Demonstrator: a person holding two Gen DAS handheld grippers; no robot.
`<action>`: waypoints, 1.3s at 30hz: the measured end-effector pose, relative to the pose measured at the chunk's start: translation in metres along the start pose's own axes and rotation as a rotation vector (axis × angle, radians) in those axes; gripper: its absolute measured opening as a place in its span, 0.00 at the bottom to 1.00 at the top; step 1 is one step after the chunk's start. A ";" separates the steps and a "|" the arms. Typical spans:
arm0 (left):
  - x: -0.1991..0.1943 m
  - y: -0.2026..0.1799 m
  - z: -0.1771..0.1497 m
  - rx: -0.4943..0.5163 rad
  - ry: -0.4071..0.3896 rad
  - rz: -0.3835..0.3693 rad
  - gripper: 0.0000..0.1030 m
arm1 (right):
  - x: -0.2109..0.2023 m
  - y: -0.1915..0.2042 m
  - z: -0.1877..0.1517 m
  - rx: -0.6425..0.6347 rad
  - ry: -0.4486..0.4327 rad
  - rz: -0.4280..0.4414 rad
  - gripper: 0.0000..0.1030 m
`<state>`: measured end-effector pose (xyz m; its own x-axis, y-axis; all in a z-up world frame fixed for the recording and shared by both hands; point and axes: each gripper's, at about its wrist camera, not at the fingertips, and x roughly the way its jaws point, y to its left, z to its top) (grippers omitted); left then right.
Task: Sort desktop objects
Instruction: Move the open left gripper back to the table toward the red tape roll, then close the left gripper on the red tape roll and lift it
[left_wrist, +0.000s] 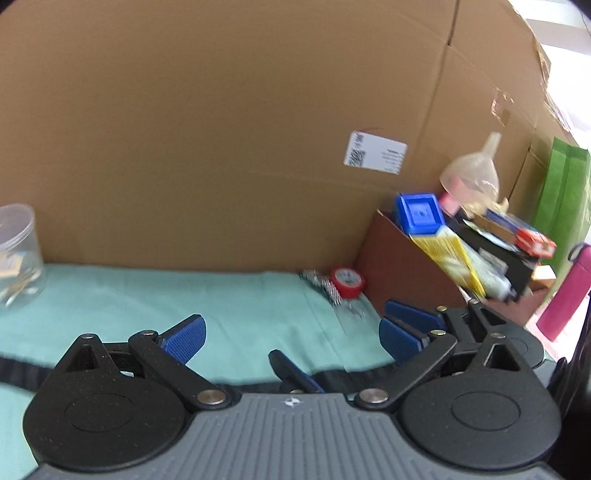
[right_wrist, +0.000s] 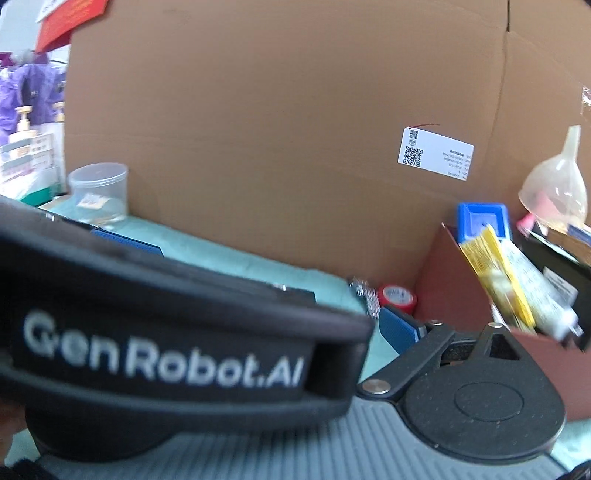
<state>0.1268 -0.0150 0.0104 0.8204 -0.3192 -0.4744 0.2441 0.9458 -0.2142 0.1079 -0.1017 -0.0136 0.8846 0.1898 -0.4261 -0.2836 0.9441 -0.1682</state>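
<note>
Left wrist view: my left claw (left_wrist: 291, 341) stands wide open over the teal cloth of the worktop (left_wrist: 147, 295), holding nothing. Another pair of blue pads (left_wrist: 410, 328) sits at my right, lying close together; that seems to be my right claw, though whether it is fully closed I cannot tell. Beyond, a red tape roll (left_wrist: 347, 282) lies beside a brown sorting box (left_wrist: 399, 269) crammed with a blue-capped yellow packet (left_wrist: 432, 229) and a clear funnel (left_wrist: 474, 170). A clear plastic jar (left_wrist: 16, 254) stands far left, against the big cardboard wall (left_wrist: 221, 129). Right wrist view: a black strap (right_wrist: 166, 354) lettered "GenRobot.AI" hides most of my right claw; only one blue fingertip (right_wrist: 399, 328) shows, near the tape roll (right_wrist: 397, 295) and the box (right_wrist: 461, 291). The jar (right_wrist: 99, 194) stands far left.
</note>
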 end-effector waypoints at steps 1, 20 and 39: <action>0.007 0.004 0.005 0.004 -0.001 -0.013 0.99 | 0.007 -0.001 0.003 -0.002 -0.002 -0.009 0.87; 0.129 0.034 0.056 -0.060 0.088 -0.208 0.76 | 0.123 -0.038 0.019 -0.003 0.120 -0.157 0.71; 0.117 0.048 0.054 -0.117 0.094 -0.217 0.75 | 0.120 -0.053 0.013 0.063 0.176 -0.058 0.50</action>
<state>0.2626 -0.0037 -0.0098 0.7023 -0.5230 -0.4830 0.3432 0.8431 -0.4140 0.2346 -0.1256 -0.0441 0.8190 0.0897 -0.5667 -0.2053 0.9681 -0.1435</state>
